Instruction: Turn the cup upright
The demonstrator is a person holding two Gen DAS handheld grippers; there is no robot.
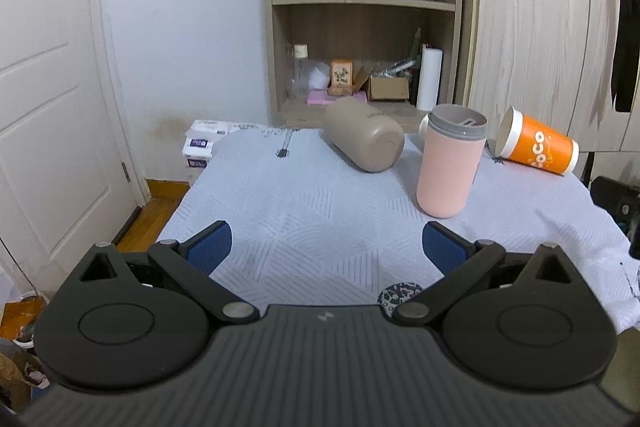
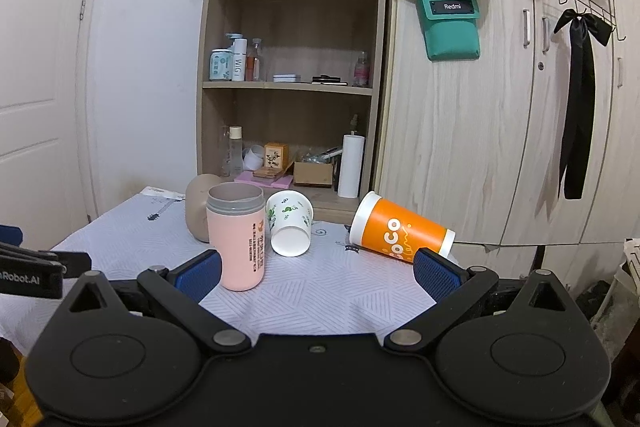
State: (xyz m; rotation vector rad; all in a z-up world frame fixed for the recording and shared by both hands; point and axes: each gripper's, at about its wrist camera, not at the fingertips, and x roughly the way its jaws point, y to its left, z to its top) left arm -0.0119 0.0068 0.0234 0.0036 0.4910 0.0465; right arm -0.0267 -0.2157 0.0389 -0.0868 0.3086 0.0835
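- On table (image 1: 280, 195): pink cup (image 1: 448, 163) upright, mouth up, mid-right.
- Tan cup (image 1: 362, 135) on its side behind-left of pink cup.
- Orange cup (image 2: 400, 231) on its side at right, well apart from pink cup.
- White cup (image 2: 290, 225) on its side just behind pink cup.
- Left claw (image 1: 326, 247) spread wide, holds nothing, above cloth.
- Right claw (image 2: 316, 269) spread wide, holds nothing; pink cup just beside its left finger.

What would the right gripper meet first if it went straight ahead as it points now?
Probably the white leaf-print paper cup lying on its side, dead ahead of the open right gripper; the pink tumbler stands just left of that line.
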